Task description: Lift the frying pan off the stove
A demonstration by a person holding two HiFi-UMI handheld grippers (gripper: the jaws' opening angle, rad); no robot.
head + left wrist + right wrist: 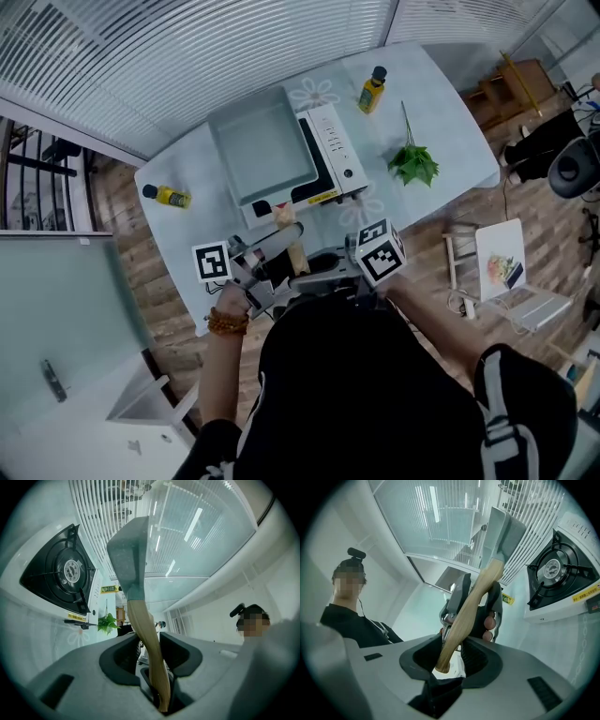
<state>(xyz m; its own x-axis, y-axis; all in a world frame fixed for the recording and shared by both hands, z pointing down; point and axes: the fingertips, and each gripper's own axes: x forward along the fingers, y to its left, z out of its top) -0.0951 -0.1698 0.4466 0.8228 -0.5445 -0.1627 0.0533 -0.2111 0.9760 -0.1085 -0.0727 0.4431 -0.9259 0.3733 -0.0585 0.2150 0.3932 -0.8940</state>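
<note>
**Pan clear of burner, both grippers on handle**

Square grey frying pan [262, 150] hangs in the air above the white stove [335, 155] at mid table [450, 122]. The burner [63, 573] is bare. The wooden handle [147, 644] runs back toward the near edge. Left gripper [149, 651] is clamped on the handle's mid-length, and right gripper [452, 656] pinches its butt end.

Judged: rigid metal, fairly heavy and front-loaded, so the far lip wants to dip. Smooth wood may twist in the pads. Best hold is the handle, with two spaced grips.

Yellow bottle [372, 89] at far-right corner, second bottle [169, 195] at left edge, greens [412, 161] on the right side.
</note>
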